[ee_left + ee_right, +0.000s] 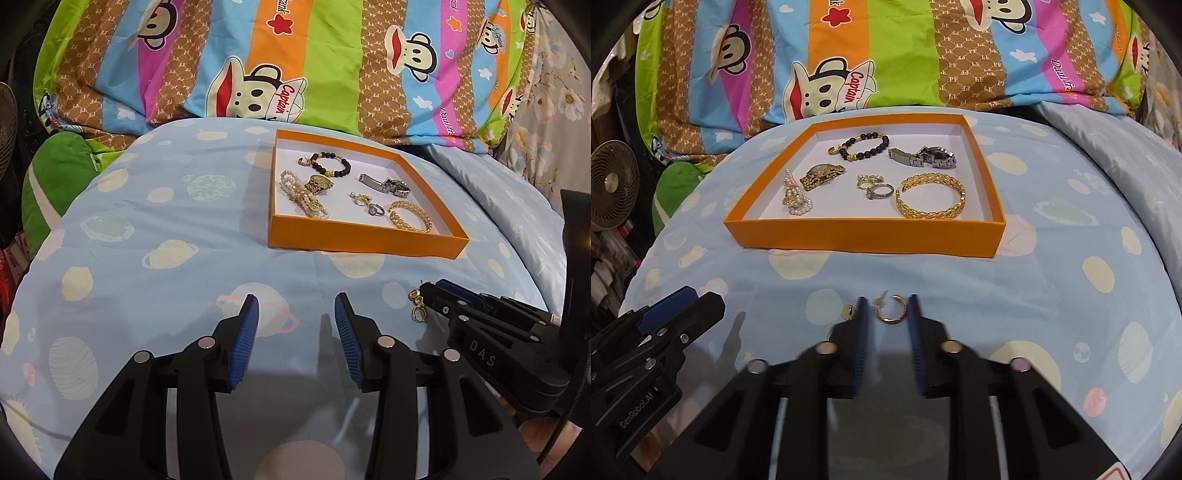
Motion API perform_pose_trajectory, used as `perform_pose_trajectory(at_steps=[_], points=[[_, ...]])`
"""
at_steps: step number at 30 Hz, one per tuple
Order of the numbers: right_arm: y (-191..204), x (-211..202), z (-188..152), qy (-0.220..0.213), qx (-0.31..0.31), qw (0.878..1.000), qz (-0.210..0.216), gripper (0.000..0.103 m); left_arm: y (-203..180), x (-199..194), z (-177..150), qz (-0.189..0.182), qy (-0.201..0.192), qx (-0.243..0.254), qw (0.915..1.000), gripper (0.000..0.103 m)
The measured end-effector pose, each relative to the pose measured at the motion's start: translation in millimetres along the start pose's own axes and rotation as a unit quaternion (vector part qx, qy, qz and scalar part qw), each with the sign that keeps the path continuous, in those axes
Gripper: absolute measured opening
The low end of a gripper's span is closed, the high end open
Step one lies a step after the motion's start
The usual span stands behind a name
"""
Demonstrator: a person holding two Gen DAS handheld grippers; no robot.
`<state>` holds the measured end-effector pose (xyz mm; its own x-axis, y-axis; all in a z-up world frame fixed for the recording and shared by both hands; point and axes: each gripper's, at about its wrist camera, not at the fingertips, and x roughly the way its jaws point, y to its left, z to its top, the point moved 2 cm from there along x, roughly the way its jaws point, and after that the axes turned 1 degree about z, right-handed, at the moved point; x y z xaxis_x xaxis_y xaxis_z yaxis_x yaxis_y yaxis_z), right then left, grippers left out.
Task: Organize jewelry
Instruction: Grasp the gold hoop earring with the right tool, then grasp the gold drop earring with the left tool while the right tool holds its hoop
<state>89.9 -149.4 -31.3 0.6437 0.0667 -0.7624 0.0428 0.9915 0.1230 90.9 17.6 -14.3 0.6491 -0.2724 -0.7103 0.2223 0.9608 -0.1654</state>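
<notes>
Right gripper astride gold hoop earring

orange tray on blue bedding holds beaded bracelet, gold watch, silver watch, pearl strand, rings, gold cuff. gold hoop earring lies on bedding near tray's front wall.

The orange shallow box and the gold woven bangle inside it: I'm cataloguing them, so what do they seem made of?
The orange shallow box: likely matte card, with flat colour, crisp folded edges and a white lining. The gold woven bangle: looks like polished gold-toned metal, with bright glints on braided links; whether plated or solid is unclear.
</notes>
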Motion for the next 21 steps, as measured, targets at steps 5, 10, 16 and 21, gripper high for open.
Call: perform_pose_trajectory(at_steps=[5, 10, 16, 21], points=[[-15.1, -13.5, -7.5, -0.017, 0.033, 0.999, 0.000, 0.017, -4.6, 1.4, -0.6, -0.006, 0.006, 0.010, 0.9999, 0.041], [-30.3, -34.5, -23.8, -0.028, 0.047, 0.998, -0.005, 0.017, -28.0, -0.7, -3.8, -0.019, 0.014, 0.036, 0.9991, 0.042], [-48.1, -46.5, -37.0, -0.029, 0.066, 0.997, -0.005, 0.017, -73.4, 8.1, -5.0, -0.045, 0.033, 0.060, 0.9966, 0.042], [-55.4, -48.2, -41.3, -0.029, 0.076, 0.997, 0.001, 0.017, -90.6, 25.9, -4.3, -0.038, 0.052, 0.064, 0.9959, 0.042]])
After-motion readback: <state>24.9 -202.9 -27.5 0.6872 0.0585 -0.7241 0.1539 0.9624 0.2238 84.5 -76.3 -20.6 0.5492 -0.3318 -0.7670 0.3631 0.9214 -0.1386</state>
